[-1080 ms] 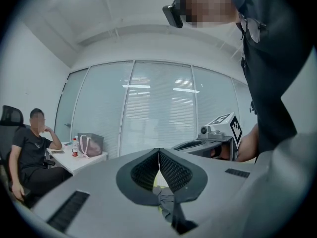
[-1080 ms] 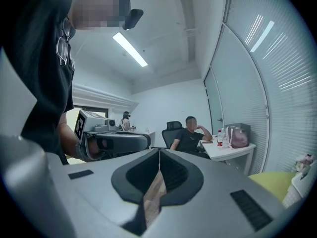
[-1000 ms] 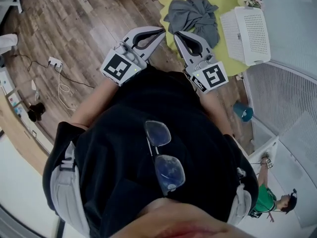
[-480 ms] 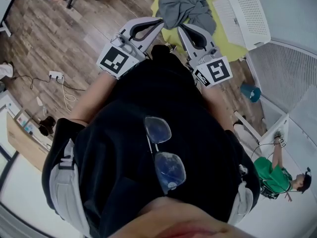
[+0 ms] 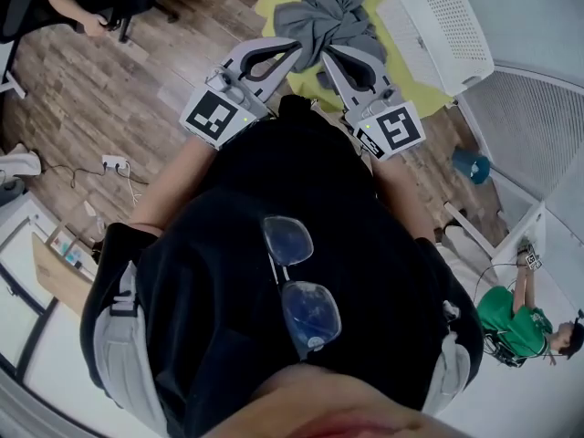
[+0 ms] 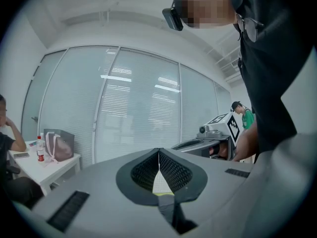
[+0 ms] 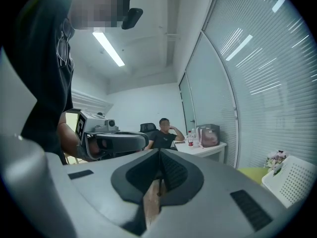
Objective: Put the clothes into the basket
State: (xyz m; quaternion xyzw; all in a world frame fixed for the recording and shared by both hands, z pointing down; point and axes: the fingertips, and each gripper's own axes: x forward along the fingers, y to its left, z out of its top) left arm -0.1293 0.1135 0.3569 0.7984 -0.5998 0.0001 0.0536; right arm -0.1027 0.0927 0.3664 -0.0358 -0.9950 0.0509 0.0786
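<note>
The wooden floor fills most of the head view. A yellow-green desk occupies the top of that view. A white perforated basket stands at the desk's right edge; no clothes are visible inside it. The clothes, a crumpled grey heap, lie on the desk just beside the basket, on its left.

Both grippers are held out in front of the person's chest and point toward the desk. The tips of the left gripper lie at the near edge of the grey heap as the head view shows it; contact cannot be confirmed. Its jaws are closed together, with nothing between them. The right gripper sits just beside the left one, tips near the same edge of the heap. Its jaws are likewise pressed together and empty.

A small teal object lies on the floor, right of the right gripper.
</note>
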